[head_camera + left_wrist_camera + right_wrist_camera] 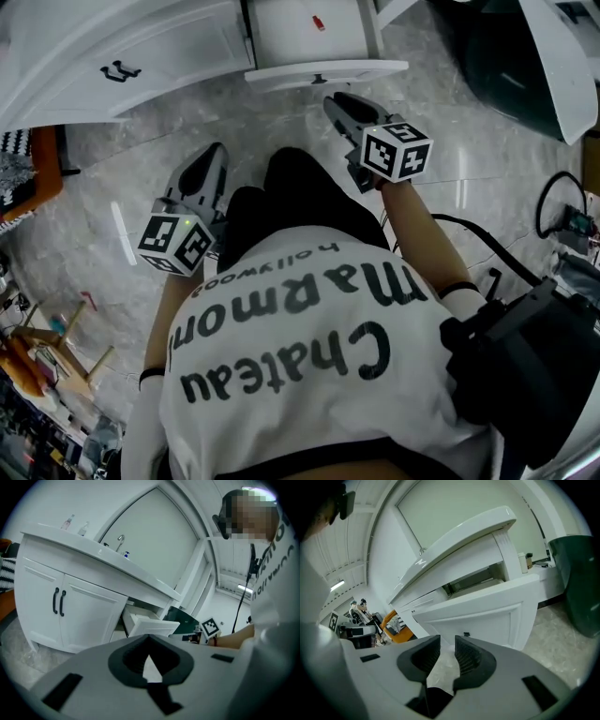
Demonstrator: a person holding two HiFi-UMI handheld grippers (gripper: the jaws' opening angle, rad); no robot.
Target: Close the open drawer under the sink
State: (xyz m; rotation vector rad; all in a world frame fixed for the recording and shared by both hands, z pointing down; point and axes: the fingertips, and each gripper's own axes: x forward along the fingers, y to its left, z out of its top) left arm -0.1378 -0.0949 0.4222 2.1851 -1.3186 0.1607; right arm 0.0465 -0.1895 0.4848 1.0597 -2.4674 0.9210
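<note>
Setting: grey marbled floor [112,169] in front of a white vanity cabinet [42,606] with 2 black door handles [58,602]; the faucet [120,540] sits on the countertop above.
Drawer: the open drawer [323,73] is pulled out from the vanity. It lies straight ahead of the right gripper [336,99] and further off, ahead and to the right, from the left gripper [214,152].
Right gripper state: jaws apart, a clear gap between the ribbed pads [468,656], nothing in the gap.
Right gripper aim: in its own view the right gripper [447,651] faces the white drawer front [487,613]; the small dark knob [466,633] sits just above the tips. No contact seen.
Right arm pose: bare forearm [422,225] stretched forward, gripper tilted down, marker cube [396,150] on top.
Left gripper state: the left gripper [149,641] has its tips together, with only a small triangular opening behind them; it holds nothing.
Left arm pose: forearm comes up from the lower left of the head view, gripper angled down toward the floor, short of the cabinet.
Body: person bent over, knees in black trousers [300,187] between the 2 grippers.
Surroundings: dark green bin [576,583] to the right of the right gripper, orange seat [396,627] to its left.
</note>
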